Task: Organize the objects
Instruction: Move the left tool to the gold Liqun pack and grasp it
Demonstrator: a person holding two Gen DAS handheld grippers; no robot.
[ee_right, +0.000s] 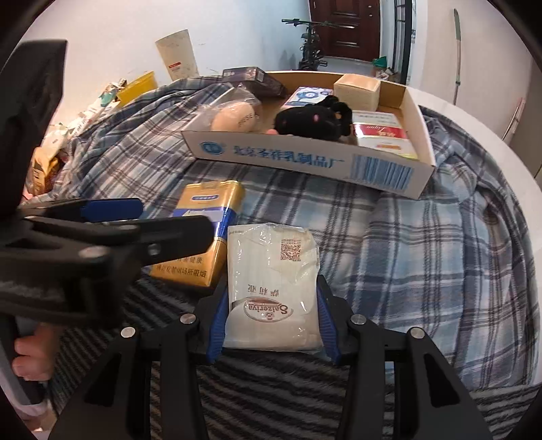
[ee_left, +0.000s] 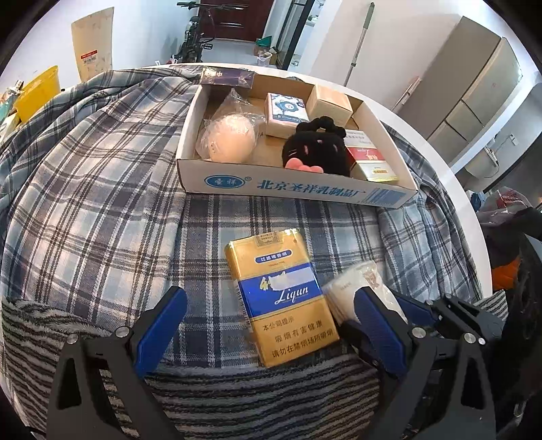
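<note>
Two items remain short of the cardboard tray (ee_right: 389, 169): right tool (ee_right: 272, 318) clenched on white packet (ee_right: 271, 270) for transfer; left tool (ee_left: 267, 328) released, straddling gold pack (ee_left: 281, 298).

White walls (ee_right: 111, 27), evenly daylit. Dark red panelled door (ee_right: 349, 27) at far end, bicycle (ee_right: 310, 40) parked before it on pale grey floor (ee_left: 233, 50). Flattened cardboard sheet (ee_left: 92, 42) leaning against wall; yellow bin (ee_left: 37, 93) below. Long-handled mop (ee_left: 359, 40) propped upright by opposite wall. Grey-beige cabinets (ee_left: 474, 84) at right. Round white table (ee_left: 450, 176), draped in blue plaid cloth (ee_left: 101, 169) and striped fleece (ee_right: 271, 389).
</note>
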